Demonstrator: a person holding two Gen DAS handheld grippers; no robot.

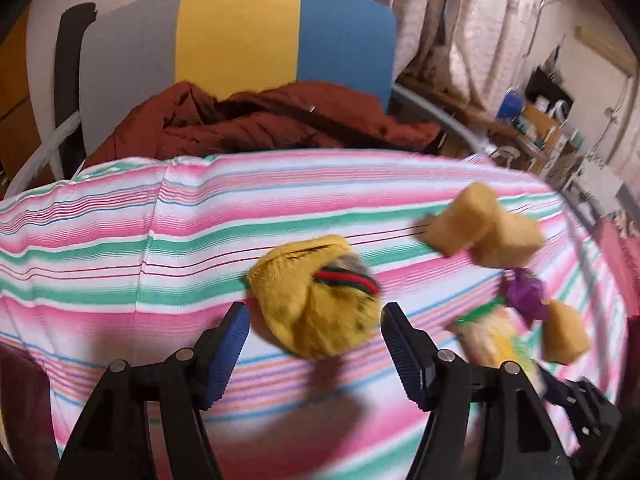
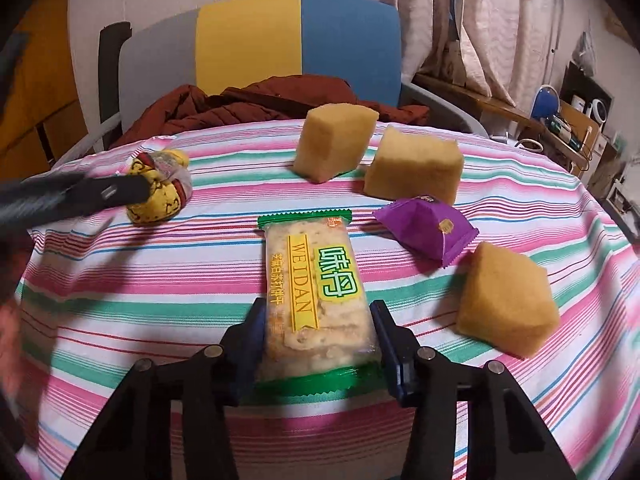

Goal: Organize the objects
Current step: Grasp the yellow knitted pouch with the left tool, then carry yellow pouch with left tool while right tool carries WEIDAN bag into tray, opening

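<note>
Between my right claw's [image 2: 318, 334] pads, near the tablecloth's [image 2: 120, 300] front edge, I note the cracker packet [image 2: 316, 300] pinched across its width, liable to crack if squeezed harder, while my left claw [image 1: 314, 322], gaping empty around the yellow pouch [image 1: 316, 296], could nudge it aside.

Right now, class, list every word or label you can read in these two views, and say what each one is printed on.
"WEIDAN": yellow band on the cracker packet.
Two large green Chinese characters: yellow-green label on the same packet.
Small brown Chinese characters beside the band: too small to read surely.
Small gold mark on the purple sachet: too small to read.
Print on the yellow pouch: blurred.
</note>
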